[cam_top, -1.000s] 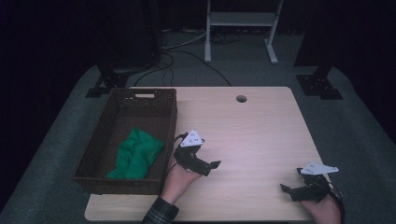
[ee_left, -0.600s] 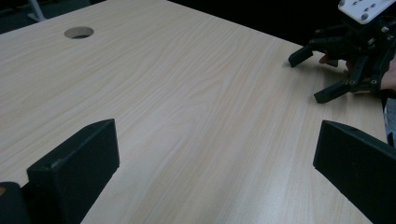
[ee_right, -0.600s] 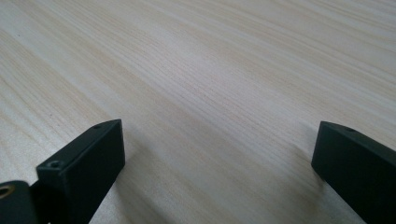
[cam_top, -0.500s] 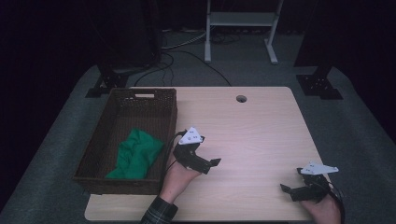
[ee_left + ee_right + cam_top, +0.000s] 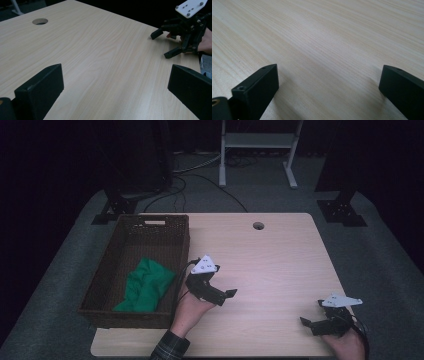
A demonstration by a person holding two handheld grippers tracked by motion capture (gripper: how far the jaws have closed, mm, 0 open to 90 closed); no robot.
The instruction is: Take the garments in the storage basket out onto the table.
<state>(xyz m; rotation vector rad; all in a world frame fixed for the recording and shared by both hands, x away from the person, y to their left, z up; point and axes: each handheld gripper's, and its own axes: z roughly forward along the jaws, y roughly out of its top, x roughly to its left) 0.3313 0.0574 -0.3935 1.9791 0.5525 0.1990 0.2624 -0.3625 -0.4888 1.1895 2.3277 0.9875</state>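
A dark wicker basket (image 5: pixel 181 237) stands on the left part of the wooden table (image 5: pixel 270 255), with a crumpled green cloth (image 5: pixel 145 285) lying inside near its front. My left gripper (image 5: pixel 223 282) rests just right of the basket, open and empty, its jaws pointing right over bare wood (image 5: pixel 115 87). My right gripper (image 5: pixel 311 314) sits at the table's front right corner, also open with nothing between its jaws (image 5: pixel 329 85). In the left gripper view the right gripper (image 5: pixel 163 43) shows far off with its white plate on top.
A round cable hole (image 5: pixel 258 225) is near the table's far edge. Beyond the table are a white stand (image 5: pixel 257 142), floor cables and dark equipment feet (image 5: pixel 345 210). Bare wood lies between the two grippers.
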